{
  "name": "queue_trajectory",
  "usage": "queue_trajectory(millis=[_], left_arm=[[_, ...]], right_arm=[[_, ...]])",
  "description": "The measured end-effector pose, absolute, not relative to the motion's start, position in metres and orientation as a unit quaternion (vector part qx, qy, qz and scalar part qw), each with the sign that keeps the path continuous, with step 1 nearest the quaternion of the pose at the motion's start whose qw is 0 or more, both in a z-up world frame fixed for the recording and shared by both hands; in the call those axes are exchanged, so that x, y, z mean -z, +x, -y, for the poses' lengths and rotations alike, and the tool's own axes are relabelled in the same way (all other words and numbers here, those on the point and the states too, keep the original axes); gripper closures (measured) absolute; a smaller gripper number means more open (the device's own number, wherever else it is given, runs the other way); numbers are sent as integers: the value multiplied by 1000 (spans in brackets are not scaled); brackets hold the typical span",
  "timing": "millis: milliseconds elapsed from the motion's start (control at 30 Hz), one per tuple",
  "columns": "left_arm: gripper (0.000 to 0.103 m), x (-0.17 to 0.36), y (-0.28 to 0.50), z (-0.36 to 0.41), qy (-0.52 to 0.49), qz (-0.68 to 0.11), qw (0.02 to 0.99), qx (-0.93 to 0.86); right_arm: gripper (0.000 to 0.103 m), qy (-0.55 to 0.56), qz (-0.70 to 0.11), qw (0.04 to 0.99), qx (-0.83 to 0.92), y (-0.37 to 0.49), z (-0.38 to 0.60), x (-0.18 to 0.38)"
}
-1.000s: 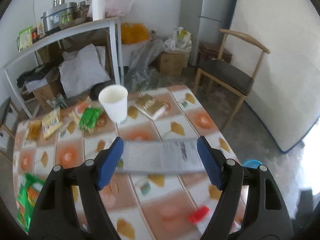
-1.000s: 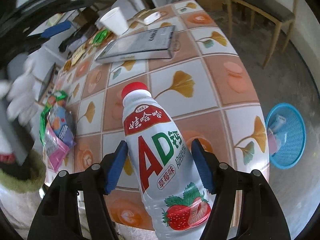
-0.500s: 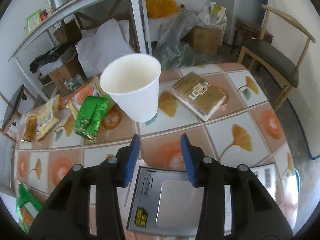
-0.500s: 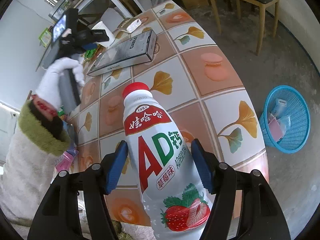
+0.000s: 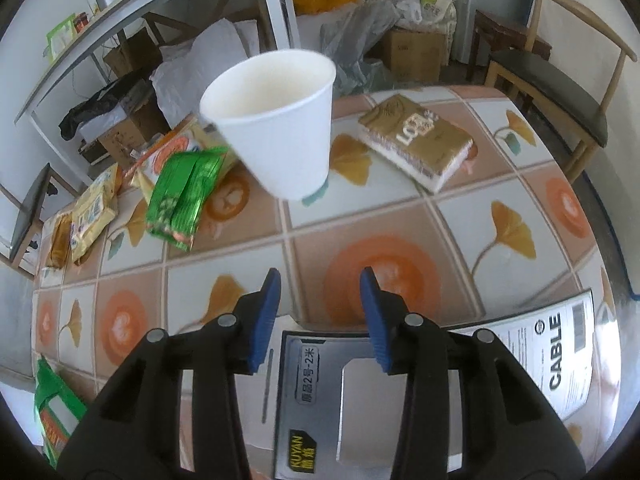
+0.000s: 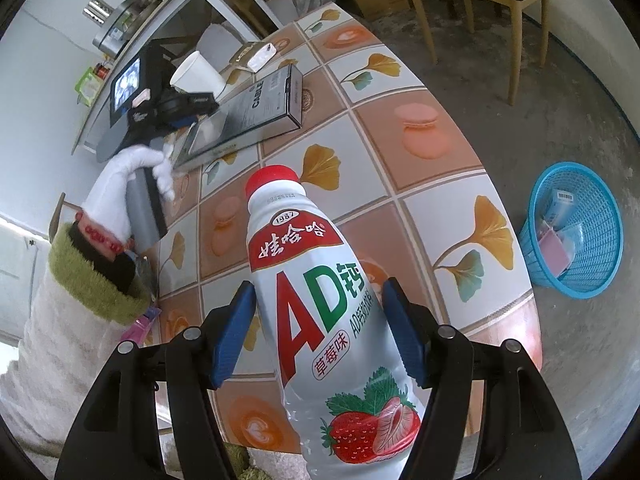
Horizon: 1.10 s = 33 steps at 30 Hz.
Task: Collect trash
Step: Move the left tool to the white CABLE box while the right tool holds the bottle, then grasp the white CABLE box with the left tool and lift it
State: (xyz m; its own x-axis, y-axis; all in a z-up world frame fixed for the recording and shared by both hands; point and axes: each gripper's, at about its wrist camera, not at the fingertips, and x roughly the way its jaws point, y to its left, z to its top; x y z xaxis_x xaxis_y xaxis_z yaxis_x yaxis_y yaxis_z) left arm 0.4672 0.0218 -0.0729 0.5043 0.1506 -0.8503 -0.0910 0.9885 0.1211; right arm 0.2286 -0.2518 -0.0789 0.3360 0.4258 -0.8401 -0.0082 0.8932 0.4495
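Note:
My right gripper is shut on a white AD drink bottle with a red cap, held above the table's front edge. A blue trash basket with some wrappers in it stands on the floor to the right. My left gripper is open and empty, above the grey cable box, with its jaws pointing at the white paper cup further back. The cup also shows in the right wrist view, just beyond the left gripper.
On the tiled table lie a gold packet, a green snack bag and yellow packets. A wooden chair stands at the right. A shelf with boxes and bags is behind the table.
My left gripper has moved forward over the cable box towards the cup and its jaws have narrowed. My right gripper has kept hold of the bottle and shifted slightly.

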Motion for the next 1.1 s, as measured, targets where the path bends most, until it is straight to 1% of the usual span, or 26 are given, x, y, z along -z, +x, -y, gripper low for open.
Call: queue_trajectory(millis=[300, 567, 767, 933, 1100], left_arm=[[64, 71, 410, -17, 27, -541, 840, -24], [64, 61, 336, -3, -5, -564, 824, 52], [61, 62, 286, 15, -39, -581, 805, 115], [52, 58, 253, 16, -82, -578, 798, 148], [51, 53, 232, 15, -133, -548, 810, 161]], right_arm=[[40, 192, -543, 809, -114, 215, 262, 76], [42, 219, -531, 813, -97, 209, 280, 77], [42, 239, -528, 810, -95, 206, 288, 78], [43, 250, -527, 807, -97, 205, 294, 80], [43, 248, -528, 806, -98, 206, 294, 81]])
